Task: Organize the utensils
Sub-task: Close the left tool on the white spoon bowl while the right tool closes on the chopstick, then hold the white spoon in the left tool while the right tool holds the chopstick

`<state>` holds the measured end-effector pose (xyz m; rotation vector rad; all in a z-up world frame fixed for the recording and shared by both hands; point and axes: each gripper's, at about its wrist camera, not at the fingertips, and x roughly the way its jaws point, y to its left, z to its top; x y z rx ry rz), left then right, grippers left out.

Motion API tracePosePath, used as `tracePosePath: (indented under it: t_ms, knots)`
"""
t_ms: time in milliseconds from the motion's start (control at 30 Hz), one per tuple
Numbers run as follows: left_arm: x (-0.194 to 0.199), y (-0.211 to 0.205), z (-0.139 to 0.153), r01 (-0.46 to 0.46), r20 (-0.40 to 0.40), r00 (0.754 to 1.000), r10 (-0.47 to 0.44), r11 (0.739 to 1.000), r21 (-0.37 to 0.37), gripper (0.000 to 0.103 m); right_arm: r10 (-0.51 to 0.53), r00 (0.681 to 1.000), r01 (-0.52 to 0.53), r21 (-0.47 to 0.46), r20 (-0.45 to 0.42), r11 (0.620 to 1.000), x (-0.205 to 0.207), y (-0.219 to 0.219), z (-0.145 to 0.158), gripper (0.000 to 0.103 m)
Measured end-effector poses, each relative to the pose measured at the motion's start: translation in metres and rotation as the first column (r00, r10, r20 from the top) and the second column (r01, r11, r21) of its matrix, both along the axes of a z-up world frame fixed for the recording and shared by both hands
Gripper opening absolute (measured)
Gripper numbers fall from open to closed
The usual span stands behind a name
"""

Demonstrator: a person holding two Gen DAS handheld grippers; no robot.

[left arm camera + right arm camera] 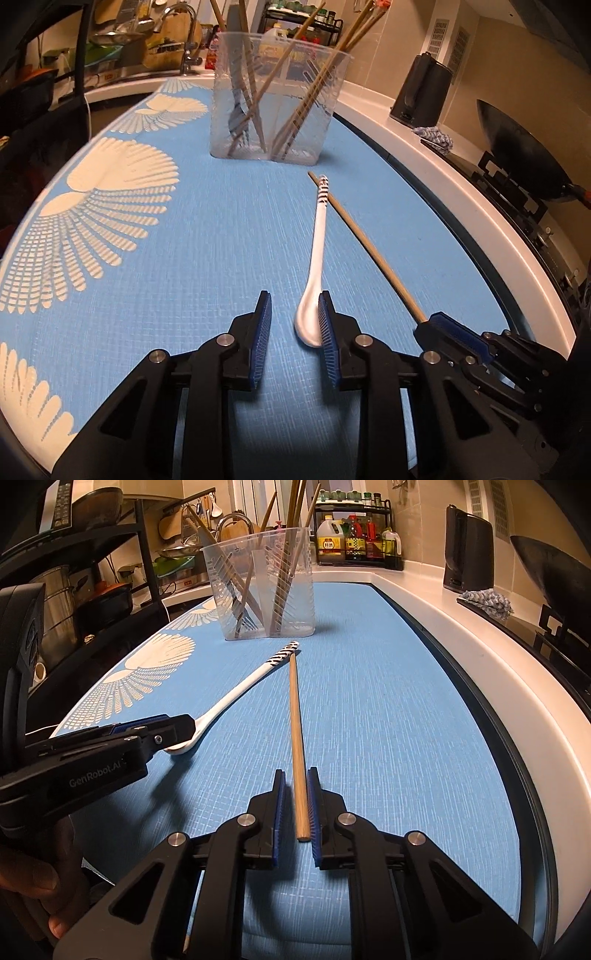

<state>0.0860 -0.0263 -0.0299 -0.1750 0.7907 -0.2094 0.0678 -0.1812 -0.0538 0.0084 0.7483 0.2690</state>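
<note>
A white spoon with a striped handle end lies on the blue mat. My left gripper is open around its bowl; the right pad touches the bowl, the left pad stands apart. A wooden chopstick lies beside the spoon, their far ends crossing. My right gripper straddles its near end, open, with a slim gap on the left side. A clear plastic holder with several chopsticks and a fork stands at the mat's far end.
A white counter edge borders the mat on the right. Beyond it stand a black kettle, a knitted cloth and a wok on the stove. A faucet and bottle rack stand behind. A person's hand grips the left tool.
</note>
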Motion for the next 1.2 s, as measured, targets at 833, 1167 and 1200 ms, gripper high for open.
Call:
tracePosePath:
  t_ms: [833,1167,1200]
  knots:
    - [-0.025,0.067,-0.003,-0.165,0.113,0.982,0.152,0.98,0.115,0.011,-0.051,0.999,0.051,-0.026,-0.014,0.998,0.004,0.008,0.001,0.007]
    - [-0.026,0.071,-0.007,-0.163,0.132,0.98,0.148,0.98,0.114,0.013,-0.064,0.998,0.064,-0.04,-0.005,0.997,0.007,0.009,0.001,0.008]
    - [-0.026,0.071,-0.007,-0.163,0.133,0.98,0.147,0.98,0.115,0.013,-0.065,0.998,0.065,-0.04,-0.002,0.997,0.007,0.009,0.001,0.008]
